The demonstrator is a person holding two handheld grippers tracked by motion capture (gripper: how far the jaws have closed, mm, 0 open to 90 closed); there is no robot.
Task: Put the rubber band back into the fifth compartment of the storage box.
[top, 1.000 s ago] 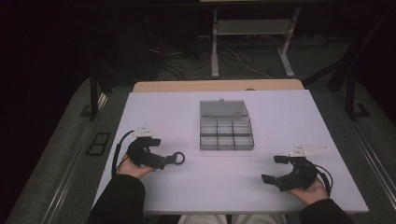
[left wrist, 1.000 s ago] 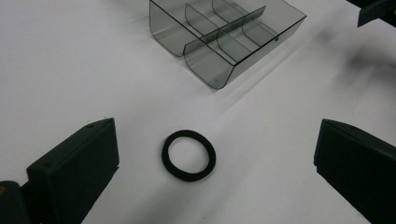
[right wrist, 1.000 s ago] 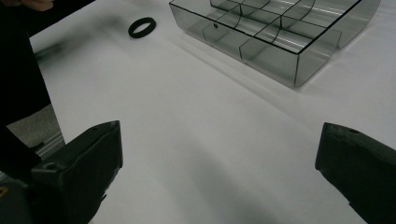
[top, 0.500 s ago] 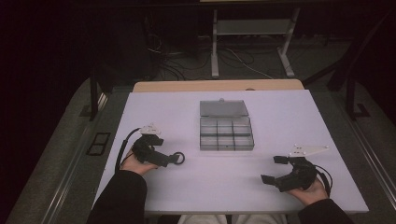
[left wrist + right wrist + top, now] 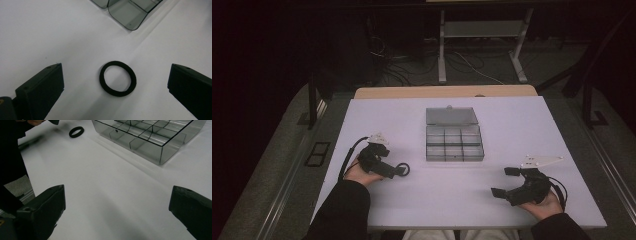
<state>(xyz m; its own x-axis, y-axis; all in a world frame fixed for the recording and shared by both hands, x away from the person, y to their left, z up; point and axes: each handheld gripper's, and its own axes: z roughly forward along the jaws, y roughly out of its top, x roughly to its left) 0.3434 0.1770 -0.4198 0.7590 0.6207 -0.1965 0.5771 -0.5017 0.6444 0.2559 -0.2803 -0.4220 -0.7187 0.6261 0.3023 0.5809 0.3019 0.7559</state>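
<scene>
Two grippers: I had one in each hand, both low over the white table (image 5: 522,125).
Left gripper (image 5: 398,171): I held it at the near left of the table in the high view, pointing right toward the ring; its cable looped back along the sleeve.
Left gripper's jaws: released, spread wide in the left gripper view, one at each lower corner with bare table between them.
Black ring (image 5: 117,78): it lay flat on the table, midway between those spread jaws and touching neither; in the high view it sat just at the tip of the left gripper, and in the right gripper view it was far off at the top left.
Right gripper (image 5: 505,182): I held it at the near right of the table, well apart from the ring, pointing left and slightly away from me, with the grey plate on top.
Right gripper's jaws: released too, wide apart in the right gripper view with nothing but table between them.
Clear compartment box (image 5: 454,143): it stood at the middle of the table, lid folded open on the far side, dividers splitting it into small cells; I could not tell whether any cell held something.
Box to ring: near, to the ring's right and a little farther back, not touching.
</scene>
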